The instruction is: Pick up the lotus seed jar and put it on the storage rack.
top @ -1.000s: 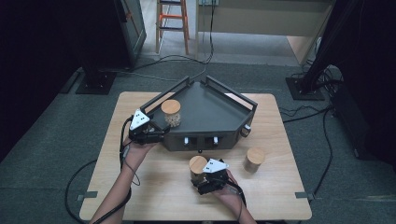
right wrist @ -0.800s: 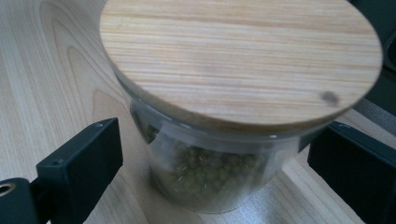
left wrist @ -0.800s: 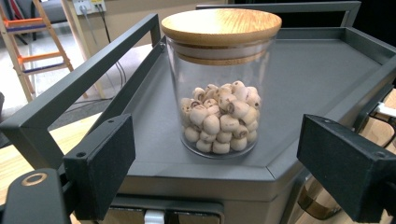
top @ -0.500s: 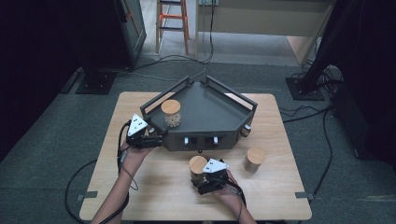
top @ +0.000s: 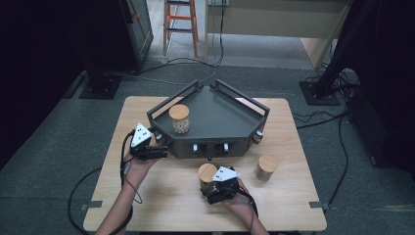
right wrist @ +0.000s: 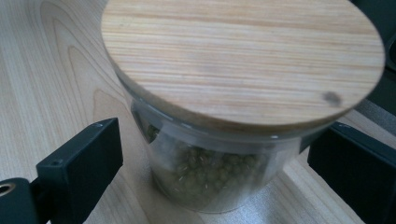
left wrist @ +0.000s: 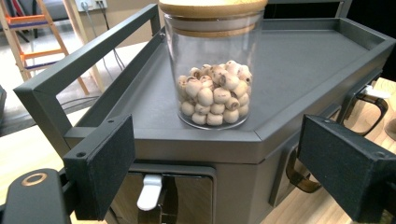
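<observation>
Right gripper view shows the right claw [right wrist: 210,163] spread apart around a green-bean jar [right wrist: 219,140] on the counter [right wrist: 56,70], not clamped. Left claw [left wrist: 233,163], also apart, faces the white-bean jar [left wrist: 214,65] standing on the dark tray [left wrist: 299,60].

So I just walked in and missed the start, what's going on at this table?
A person works with two grippers. The left hand-held gripper is open, just in front of the dark grey angular metal tray, where a glass jar of pale round seeds with a wooden lid stands. The right hand-held gripper is open around a glass jar of green beans with a wooden lid, not gripping it. A third wooden-lidded jar stands on the light wooden table.
</observation>
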Demonstrator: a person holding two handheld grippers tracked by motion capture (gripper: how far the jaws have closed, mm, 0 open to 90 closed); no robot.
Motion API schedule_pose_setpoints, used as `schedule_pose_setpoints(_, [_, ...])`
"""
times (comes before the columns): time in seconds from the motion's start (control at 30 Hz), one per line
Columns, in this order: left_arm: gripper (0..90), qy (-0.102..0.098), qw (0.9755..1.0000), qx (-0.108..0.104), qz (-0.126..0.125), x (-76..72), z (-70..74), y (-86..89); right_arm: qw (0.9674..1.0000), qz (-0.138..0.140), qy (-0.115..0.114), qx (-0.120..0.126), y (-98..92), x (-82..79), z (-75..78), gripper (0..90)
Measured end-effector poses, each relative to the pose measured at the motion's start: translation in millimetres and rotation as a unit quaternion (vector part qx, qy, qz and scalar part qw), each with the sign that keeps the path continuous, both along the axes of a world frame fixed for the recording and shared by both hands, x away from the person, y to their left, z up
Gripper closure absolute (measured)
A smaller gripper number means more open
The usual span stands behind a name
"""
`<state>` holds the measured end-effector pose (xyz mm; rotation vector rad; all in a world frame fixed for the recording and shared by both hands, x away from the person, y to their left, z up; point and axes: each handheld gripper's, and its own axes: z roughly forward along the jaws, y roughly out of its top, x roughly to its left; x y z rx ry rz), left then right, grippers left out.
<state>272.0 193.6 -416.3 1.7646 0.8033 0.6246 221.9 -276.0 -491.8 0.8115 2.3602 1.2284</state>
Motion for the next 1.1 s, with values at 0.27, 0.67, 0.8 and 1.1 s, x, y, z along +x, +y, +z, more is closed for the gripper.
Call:
schedule_pose_setpoints(0.27, [11.4,-0.005,1.0,0.003,-0.003,-7.0,-3.7,-1.8,1.0,0.001,-0.001,-0.001,-0.1,0.2,-0.1,3.0])
schedule_pose_setpoints(0.67, [11.4,-0.001,1.0,0.009,-0.004,-9.7,-8.2,-2.0,1.0,0.003,0.001,0.001,-0.9,0.8,0.0,2.9])
schedule_pose_setpoints(0.8, [11.4,-0.001,0.9999,0.014,0.0,-12.0,-10.4,-2.1,1.0,0.003,0.001,0.001,-0.9,0.6,0.0,3.0])
schedule_pose_setpoints(1.1, [11.4,0.002,1.0,0.007,0.003,-15.7,-15.9,1.9,1.0,0.003,0.0,0.0,-0.6,0.5,0.0,3.0])
